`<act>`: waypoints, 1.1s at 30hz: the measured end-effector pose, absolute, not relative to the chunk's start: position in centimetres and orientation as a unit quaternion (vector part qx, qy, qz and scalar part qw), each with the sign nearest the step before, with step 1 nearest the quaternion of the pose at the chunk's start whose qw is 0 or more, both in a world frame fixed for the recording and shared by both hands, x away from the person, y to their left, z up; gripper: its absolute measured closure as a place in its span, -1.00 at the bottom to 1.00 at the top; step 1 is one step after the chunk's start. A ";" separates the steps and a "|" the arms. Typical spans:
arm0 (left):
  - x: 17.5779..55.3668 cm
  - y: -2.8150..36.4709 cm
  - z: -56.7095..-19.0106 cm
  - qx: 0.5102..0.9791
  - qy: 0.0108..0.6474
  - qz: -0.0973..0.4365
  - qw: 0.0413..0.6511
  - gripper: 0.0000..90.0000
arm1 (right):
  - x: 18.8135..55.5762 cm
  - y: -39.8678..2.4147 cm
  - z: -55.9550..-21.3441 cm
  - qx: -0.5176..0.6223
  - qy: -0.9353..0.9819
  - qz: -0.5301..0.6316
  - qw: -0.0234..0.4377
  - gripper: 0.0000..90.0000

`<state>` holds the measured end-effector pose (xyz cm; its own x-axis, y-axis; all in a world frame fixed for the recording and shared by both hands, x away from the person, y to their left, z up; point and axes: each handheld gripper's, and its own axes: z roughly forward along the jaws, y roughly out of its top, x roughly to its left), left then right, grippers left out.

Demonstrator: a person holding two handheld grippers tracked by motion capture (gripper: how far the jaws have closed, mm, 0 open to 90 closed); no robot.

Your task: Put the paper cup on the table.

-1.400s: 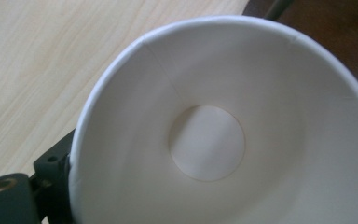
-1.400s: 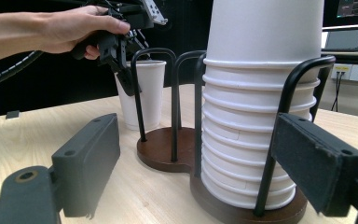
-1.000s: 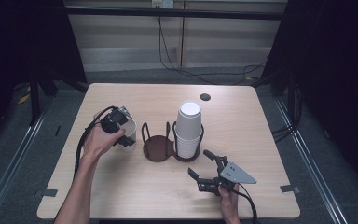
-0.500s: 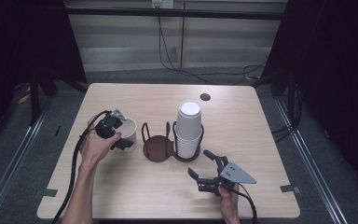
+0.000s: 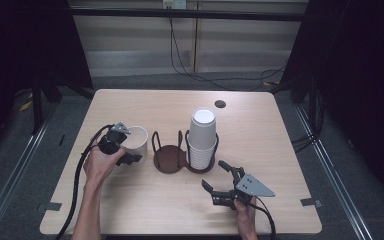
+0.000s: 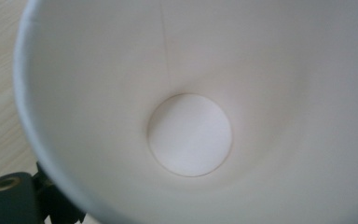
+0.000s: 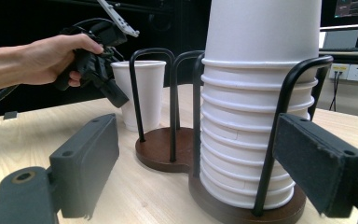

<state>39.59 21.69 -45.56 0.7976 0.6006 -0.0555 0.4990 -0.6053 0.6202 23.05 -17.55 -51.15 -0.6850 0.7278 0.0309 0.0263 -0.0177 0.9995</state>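
Observation:
A single white paper cup [image 5: 136,141] stands upright on the table, left of a dark two-slot cup holder [image 5: 170,160]. The holder's left slot is bare; its right slot holds a tall stack of white cups [image 5: 201,137]. My left gripper [image 5: 126,151] leans over the single cup's near rim. Its jaws have just been closing, with the cup's wall between them. In the left gripper view I look down into the cup [image 6: 191,135], and one jaw sits just outside the wall. My right gripper [image 5: 214,175] rests open near the front edge, facing the stack [image 7: 256,116].
The single cup [image 7: 142,93] and the left gripper [image 7: 107,84] stand beyond the holder's wire loops [image 7: 168,102]. A small dark round spot [image 5: 220,104] marks the table's far side. Cables trail off the near edge from both grippers. Dark floor surrounds the table.
The left hand has sunk and drawn toward the near left, bringing its gripper lower against the single cup. The cup stays beside the holder. The right gripper has not moved.

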 end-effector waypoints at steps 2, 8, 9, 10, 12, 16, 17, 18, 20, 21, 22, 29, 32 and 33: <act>39.3 22.0 -45.5 0.884 0.320 0.089 0.330 -0.81 | 23.1 -17.6 -51.2 0.291 0.647 0.651 0.270 -0.69; 38.0 22.9 -46.3 0.865 0.338 0.098 0.358 -0.79 | 23.1 -17.6 -51.2 0.292 0.647 0.651 0.270 -0.69; 37.8 23.1 -46.3 0.863 0.336 0.100 0.362 -0.79 | 23.1 -17.6 -51.2 0.292 0.647 0.651 0.269 -0.69; 37.5 23.1 -46.4 0.858 0.341 0.101 0.371 -0.76 | 23.1 -17.6 -51.2 0.292 0.647 0.651 0.269 -0.69; 37.1 23.2 -46.4 0.856 0.338 0.106 0.376 -0.69 | 23.1 -17.6 -51.2 0.291 0.647 0.651 0.270 -0.69; 36.1 23.4 -46.7 0.842 0.348 0.111 0.396 -0.66 | 23.0 -17.5 -51.2 0.292 0.646 0.651 0.271 -0.69; 35.8 23.5 -46.8 0.840 0.348 0.111 0.400 -0.65 | 23.0 -17.5 -51.2 0.292 0.646 0.651 0.271 -0.69; 35.4 23.5 -46.8 0.835 0.355 0.116 0.405 -0.63 | 23.0 -17.5 -51.2 0.292 0.646 0.651 0.271 -0.69; 34.9 23.6 -46.8 0.831 0.359 0.127 0.406 -0.63 | 23.0 -17.5 -51.2 0.292 0.646 0.651 0.271 -0.69; 34.6 23.7 -46.8 0.827 0.357 0.127 0.415 -0.63 | 23.0 -17.5 -51.2 0.292 0.646 0.651 0.271 -0.69; 34.4 23.8 -46.9 0.824 0.356 0.128 0.421 -0.63 | 23.0 -17.5 -51.2 0.292 0.646 0.651 0.271 -0.69; 32.2 24.5 -47.4 0.797 0.355 0.128 0.471 -0.53 | 23.0 -17.5 -51.2 0.293 0.646 0.650 0.272 -0.69; 31.3 24.5 -47.7 0.782 0.350 0.128 0.499 -0.58 | 23.0 -17.5 -51.2 0.293 0.646 0.650 0.272 -0.70; 31.3 24.5 -47.7 0.782 0.350 0.128 0.499 -0.58 | 23.0 -17.5 -51.2 0.293 0.646 0.650 0.272 -0.70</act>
<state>31.26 24.54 -47.67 0.7227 0.6748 -0.1495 0.4196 -0.2565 0.8707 23.02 -17.54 -51.16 -0.6800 0.7326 0.0301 0.0255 -0.0174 0.9995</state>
